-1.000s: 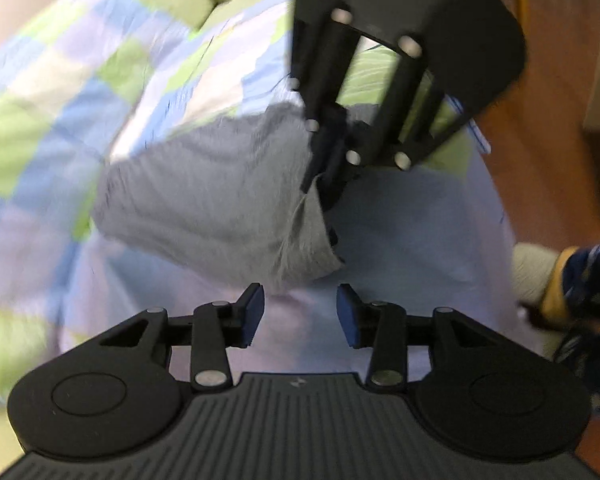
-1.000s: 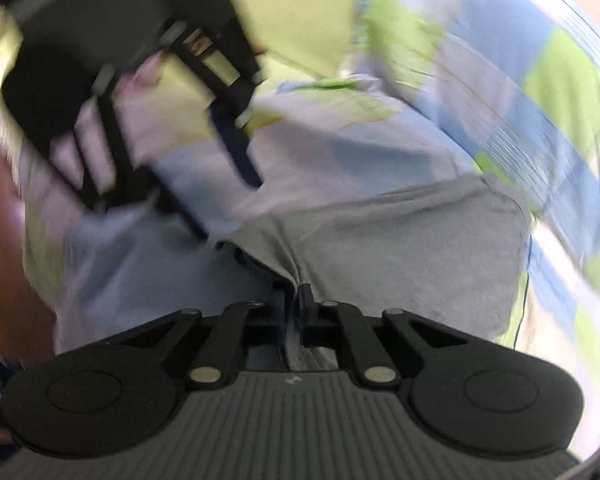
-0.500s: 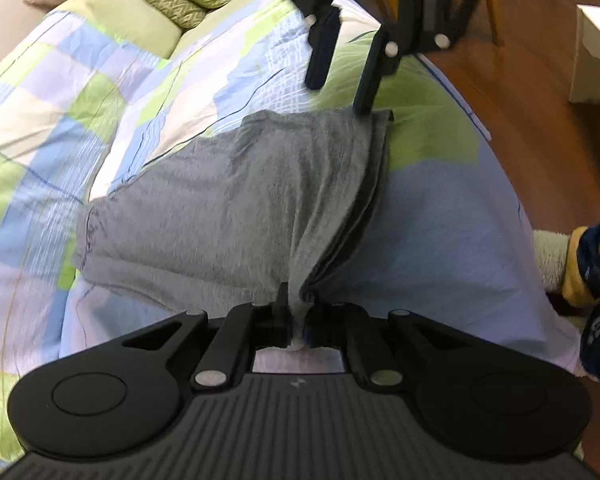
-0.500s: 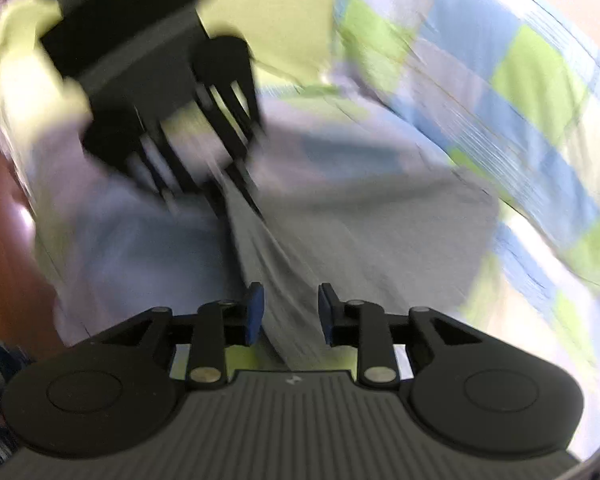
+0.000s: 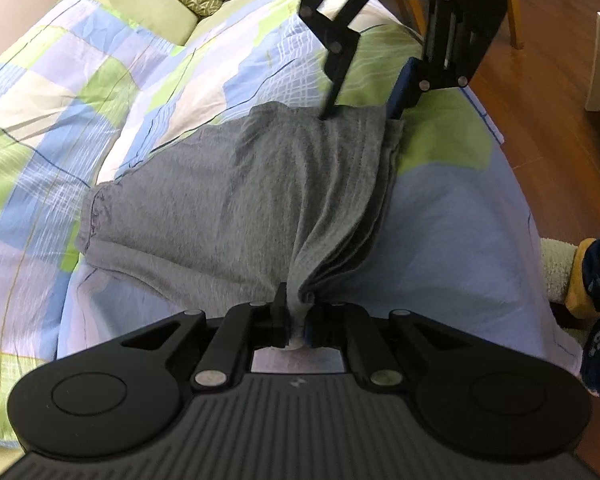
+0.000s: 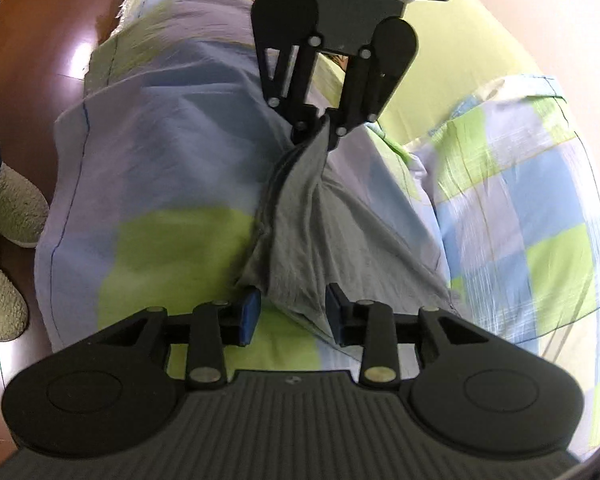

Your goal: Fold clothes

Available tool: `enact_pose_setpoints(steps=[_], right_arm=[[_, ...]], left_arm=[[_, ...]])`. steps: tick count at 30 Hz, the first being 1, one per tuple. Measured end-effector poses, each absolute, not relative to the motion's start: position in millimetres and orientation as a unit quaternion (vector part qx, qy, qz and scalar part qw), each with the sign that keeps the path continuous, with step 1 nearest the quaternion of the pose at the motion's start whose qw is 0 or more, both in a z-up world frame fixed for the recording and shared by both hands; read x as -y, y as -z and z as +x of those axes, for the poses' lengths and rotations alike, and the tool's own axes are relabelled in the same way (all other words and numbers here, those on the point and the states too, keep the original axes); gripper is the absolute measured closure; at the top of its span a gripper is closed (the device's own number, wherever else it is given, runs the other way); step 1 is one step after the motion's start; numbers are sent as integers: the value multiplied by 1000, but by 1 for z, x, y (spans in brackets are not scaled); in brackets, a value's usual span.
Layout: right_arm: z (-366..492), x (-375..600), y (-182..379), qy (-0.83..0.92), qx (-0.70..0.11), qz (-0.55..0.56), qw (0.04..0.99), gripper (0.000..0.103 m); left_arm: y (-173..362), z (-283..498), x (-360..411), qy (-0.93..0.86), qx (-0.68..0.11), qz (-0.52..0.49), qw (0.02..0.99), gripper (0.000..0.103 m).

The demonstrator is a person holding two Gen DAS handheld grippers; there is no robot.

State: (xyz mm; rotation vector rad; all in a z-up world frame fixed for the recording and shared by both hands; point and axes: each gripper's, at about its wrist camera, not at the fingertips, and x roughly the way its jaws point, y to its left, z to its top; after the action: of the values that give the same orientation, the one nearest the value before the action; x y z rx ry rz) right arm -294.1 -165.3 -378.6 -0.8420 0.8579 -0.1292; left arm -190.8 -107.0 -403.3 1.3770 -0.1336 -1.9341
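Since a second ago, my left gripper point(image 5: 296, 312) has closed on the near corner of the grey garment point(image 5: 236, 208), bunching the cloth between its fingers. My right gripper point(image 6: 292, 314) has let go, rolled and come back down at the far edge; its jaws now stand apart with the garment's corner lying between the blue pads point(image 6: 249, 312), not pinched. Folded cloth lies stretched between both grippers on the checked quilt point(image 5: 60, 92) covering the bed. Fuzzy slippers point(image 6: 4, 208) stand on the wooden floor point(image 5: 560, 80) beside it.
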Motion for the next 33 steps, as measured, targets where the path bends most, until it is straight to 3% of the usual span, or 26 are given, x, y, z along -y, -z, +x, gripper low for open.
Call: enact_pose_setpoints(steps=[3,9,16,22,26,30,31,33], right_arm=[[-295,175,374,32,-408,-344,845,98],[-294,226,332,43,-398,-163,902,101],[-290,360,279,149,-337,101,924,101],[-265,468,285,247,-324,179,895,102],[-245,529,298,267,-309,228,884,102],[-243,562,323,198,-274,359,870,85],[-238,563,332,182,-274,377,866,75],[-225,566,349,157,-280,402,858,74]], left_arm=[[398,-191,115,754,28,544,367,100],[350,-175,154,758,-109,511,391,100],[311,-119,260,734,-281,382,487,100],[333,-79,355,687,-332,343,548,100],[354,-71,387,685,-324,386,526,100],[367,-77,377,699,-314,414,492,100],[369,-79,373,697,-314,420,489,100],[372,-78,368,694,-319,423,488,100]])
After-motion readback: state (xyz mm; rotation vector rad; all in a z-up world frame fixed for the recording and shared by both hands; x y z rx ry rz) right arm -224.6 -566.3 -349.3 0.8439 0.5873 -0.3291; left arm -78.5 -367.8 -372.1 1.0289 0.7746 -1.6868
